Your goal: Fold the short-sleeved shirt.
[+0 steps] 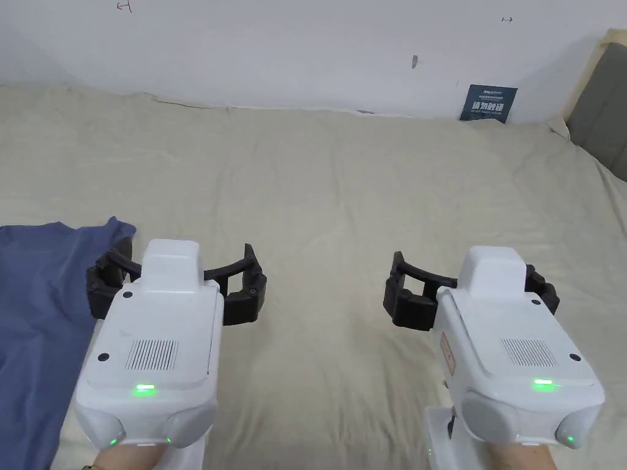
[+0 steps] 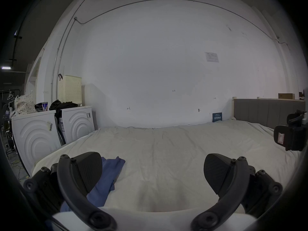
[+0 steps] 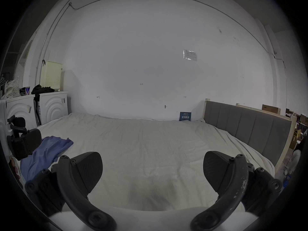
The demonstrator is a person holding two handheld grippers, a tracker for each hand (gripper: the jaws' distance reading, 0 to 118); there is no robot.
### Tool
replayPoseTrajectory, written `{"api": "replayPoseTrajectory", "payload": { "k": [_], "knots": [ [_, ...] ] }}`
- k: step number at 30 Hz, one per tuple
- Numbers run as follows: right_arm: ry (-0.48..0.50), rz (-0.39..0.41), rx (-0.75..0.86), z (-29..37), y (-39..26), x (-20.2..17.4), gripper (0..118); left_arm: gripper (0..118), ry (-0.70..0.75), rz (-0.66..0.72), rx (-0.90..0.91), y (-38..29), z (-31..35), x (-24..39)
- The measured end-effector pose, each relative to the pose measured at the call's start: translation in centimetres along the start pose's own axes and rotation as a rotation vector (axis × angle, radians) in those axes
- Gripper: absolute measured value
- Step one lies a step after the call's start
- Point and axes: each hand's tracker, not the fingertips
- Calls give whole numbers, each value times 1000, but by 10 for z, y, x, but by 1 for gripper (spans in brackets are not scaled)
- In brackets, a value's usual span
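The left gripper [image 1: 176,287] hung over the bed [image 1: 343,183] with its jaws spread wide and nothing between them; its own view [image 2: 153,173] confirmed an empty gap with bare sheet beneath. The right gripper [image 1: 471,294] stood level with it, well apart to the right, jaws likewise wide open and empty, as its own view [image 3: 152,173] showed. The blue short-sleeved shirt [image 1: 37,306] lay loosely spread on the bed at the left edge of the head view, its near corner just beside the left gripper's outer jaw; contact could not be determined. The same shirt [image 2: 106,181] appeared behind the left jaw in the left gripper view. A small dark sign [image 1: 488,103] leaned against the white wall [image 1: 306,49] at the far side of the bed. A grey headboard [image 3: 246,128] bounded the bed on the right.
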Motion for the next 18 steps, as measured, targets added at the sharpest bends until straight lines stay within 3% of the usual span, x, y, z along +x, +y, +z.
{"api": "replayPoseTrajectory", "payload": {
  "k": [18],
  "knots": [
    [7,-12,1,4,2,3,118,118,-21,-6,12,1,2,2]
  ]
}}
